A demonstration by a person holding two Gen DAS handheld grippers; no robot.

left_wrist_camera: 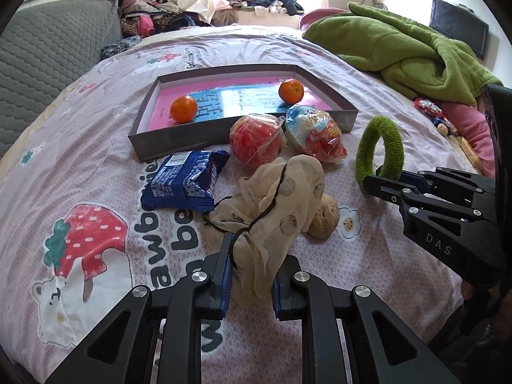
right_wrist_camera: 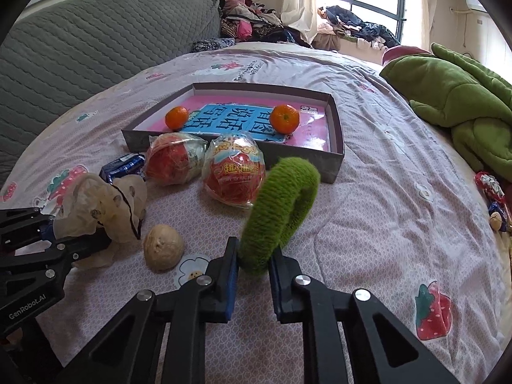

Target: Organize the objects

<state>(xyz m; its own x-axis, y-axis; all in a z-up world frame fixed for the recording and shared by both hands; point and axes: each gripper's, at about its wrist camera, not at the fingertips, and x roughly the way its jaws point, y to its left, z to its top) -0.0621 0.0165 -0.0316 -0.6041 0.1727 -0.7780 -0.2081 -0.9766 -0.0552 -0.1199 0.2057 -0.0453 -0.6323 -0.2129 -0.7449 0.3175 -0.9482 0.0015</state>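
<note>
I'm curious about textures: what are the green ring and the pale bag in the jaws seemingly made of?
The green ring looks wrapped in fuzzy yarn or chenille: a matte, ribbed, hairy surface. The pale bag seems to be thin sheer fabric, perhaps gauze or organza: it is translucent, crumples softly, carries printed dots and has a dark drawstring.

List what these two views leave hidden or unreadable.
- Blue snack pack: right wrist view, mostly behind the gauze pouch.
- Walnut: left wrist view, partly covered by the pouch.
- Sheet in the box: oranges cover part of its print.
- Wrapped sweets: right wrist view, cut by the edge.
</note>
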